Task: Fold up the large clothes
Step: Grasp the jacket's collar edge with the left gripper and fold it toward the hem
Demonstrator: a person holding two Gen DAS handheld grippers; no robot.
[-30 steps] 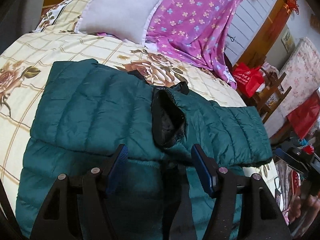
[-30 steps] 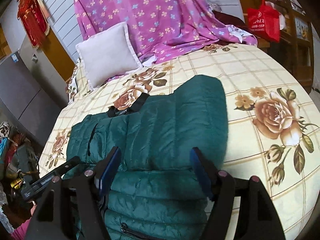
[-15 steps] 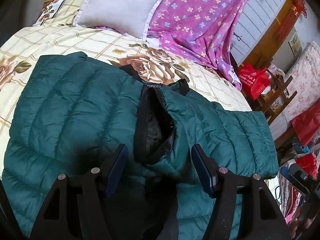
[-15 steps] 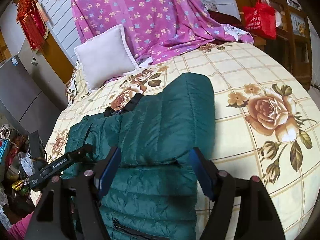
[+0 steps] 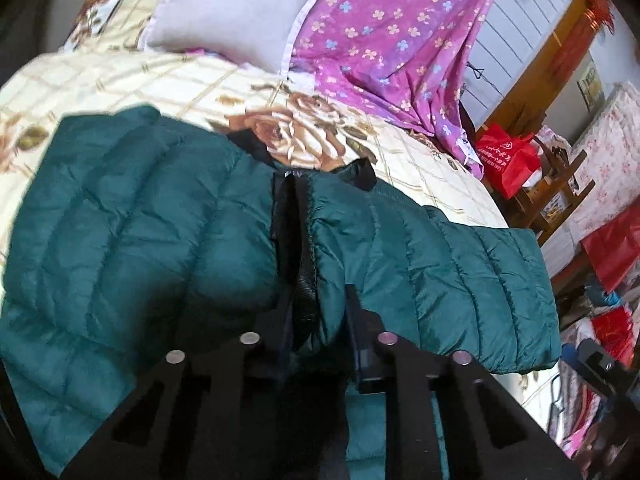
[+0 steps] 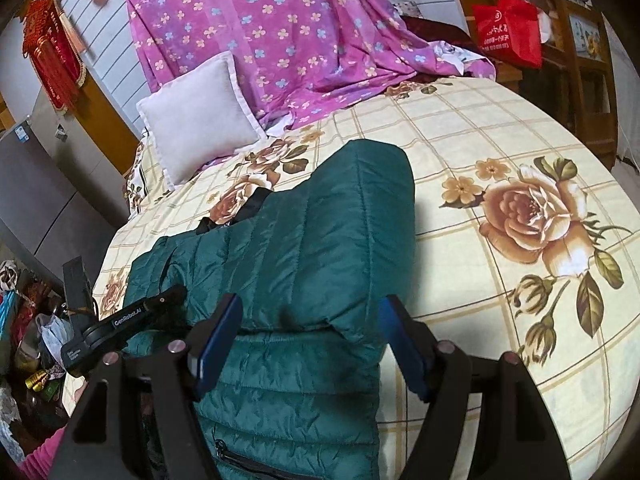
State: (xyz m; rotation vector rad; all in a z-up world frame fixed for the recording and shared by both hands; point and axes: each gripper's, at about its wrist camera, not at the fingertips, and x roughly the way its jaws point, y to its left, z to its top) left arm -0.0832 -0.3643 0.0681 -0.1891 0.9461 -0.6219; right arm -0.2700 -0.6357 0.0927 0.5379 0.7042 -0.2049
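A dark green quilted jacket [image 5: 140,220] lies on the bed with both sleeves folded across its body. My left gripper [image 5: 318,300] is shut on a bunched fold of the jacket, right beside the black-lined opening [image 5: 298,248]. In the right wrist view the same jacket [image 6: 320,240] shows its folded sleeve pointing towards the pillow. My right gripper [image 6: 311,308] stands open with its blue pads on either side of the sleeve's near edge, not pressing it. The left tool's black body [image 6: 120,322] shows at the jacket's left side.
The bed has a cream floral sheet [image 6: 500,160], bare to the right of the jacket. A white pillow [image 5: 232,12] and a purple flowered cloth [image 5: 400,40] lie at the head. A red bag [image 5: 506,160] and wooden furniture stand beside the bed. Clutter sits on the floor [image 6: 24,320].
My left gripper has moved forward over the jacket, and its jaws have gone from wide open to shut on the fabric at the black-lined opening. The right gripper has stayed open, almost still.
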